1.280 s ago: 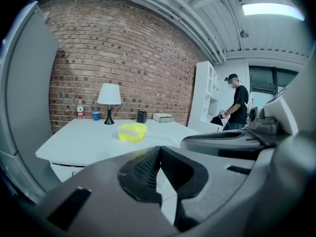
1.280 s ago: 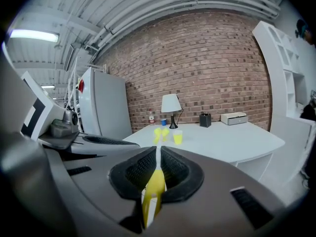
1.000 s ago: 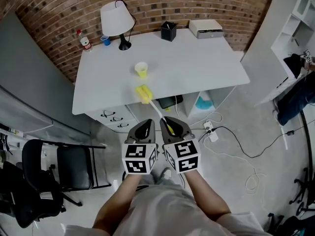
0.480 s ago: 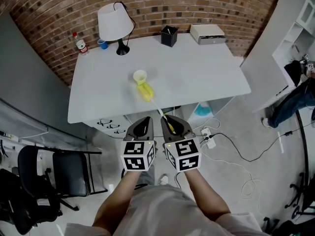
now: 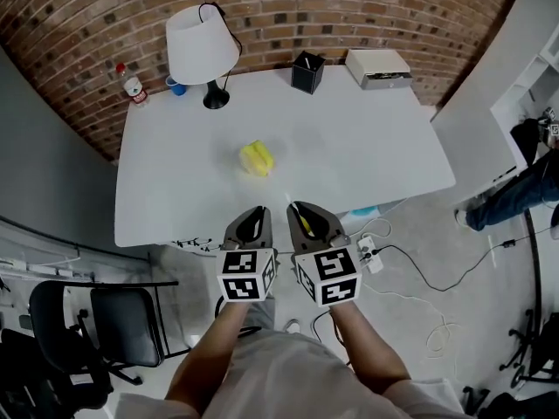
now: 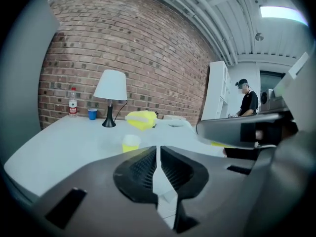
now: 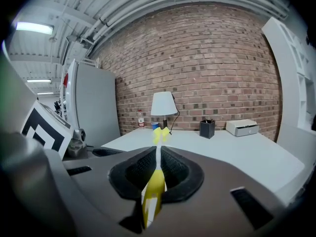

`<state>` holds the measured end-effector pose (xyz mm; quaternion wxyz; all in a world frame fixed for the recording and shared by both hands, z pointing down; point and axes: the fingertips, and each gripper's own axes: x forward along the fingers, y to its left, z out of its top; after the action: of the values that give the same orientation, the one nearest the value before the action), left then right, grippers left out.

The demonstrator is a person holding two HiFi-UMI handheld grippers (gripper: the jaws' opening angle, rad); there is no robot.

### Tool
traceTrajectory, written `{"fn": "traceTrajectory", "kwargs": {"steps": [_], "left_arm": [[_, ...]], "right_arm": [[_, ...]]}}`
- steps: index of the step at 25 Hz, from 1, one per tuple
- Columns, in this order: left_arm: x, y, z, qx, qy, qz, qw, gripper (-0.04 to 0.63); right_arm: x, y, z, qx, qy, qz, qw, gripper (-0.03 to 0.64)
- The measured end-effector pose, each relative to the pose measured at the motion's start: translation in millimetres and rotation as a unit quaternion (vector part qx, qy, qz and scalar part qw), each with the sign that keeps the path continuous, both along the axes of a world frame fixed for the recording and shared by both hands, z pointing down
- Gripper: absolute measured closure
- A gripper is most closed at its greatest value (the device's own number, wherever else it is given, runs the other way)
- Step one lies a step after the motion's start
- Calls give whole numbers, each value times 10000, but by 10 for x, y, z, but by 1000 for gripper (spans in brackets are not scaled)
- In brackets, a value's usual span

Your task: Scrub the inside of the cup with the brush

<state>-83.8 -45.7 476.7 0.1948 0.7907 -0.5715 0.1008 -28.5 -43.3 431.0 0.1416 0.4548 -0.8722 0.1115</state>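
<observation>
My right gripper [image 5: 299, 209] is shut on the yellow handle of the brush [image 7: 154, 185]. The brush's thin white shaft runs forward to its yellow head [image 5: 256, 157], which hangs over the middle of the white table [image 5: 367, 155]. The small yellow cup [image 6: 131, 143] stands on the table below and just left of the brush head [image 6: 140, 119]. In the head view the cup is hidden behind that head. My left gripper [image 5: 255, 211] is beside the right one at the table's near edge, shut with nothing in it.
At the back of the table stand a white lamp [image 5: 201, 46], a black pen holder [image 5: 307, 72], a white box [image 5: 377, 68], a bottle [image 5: 131, 84] and a blue cup [image 5: 176, 86]. A black chair [image 5: 113, 321] is at the left. Cables and a power strip [image 5: 371, 256] lie on the floor.
Both grippers have moved forward toward the table together. The brush head has gone from short of the cup to over it in the head view.
</observation>
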Motion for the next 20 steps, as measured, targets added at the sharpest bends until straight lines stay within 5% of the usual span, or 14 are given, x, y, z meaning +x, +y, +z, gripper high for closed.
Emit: {"fn": "traceTrajectory", "kwargs": {"steps": [10, 20], "left_arm": [[-279, -756, 420, -135, -110, 271, 9995, 559], [-426, -1148, 872, -381, -63, 542, 9978, 380]], "right_arm": [[-246, -799, 100, -106, 78, 238, 9996, 592], [-453, -1214, 204, -222, 140, 334, 9991, 592]]}}
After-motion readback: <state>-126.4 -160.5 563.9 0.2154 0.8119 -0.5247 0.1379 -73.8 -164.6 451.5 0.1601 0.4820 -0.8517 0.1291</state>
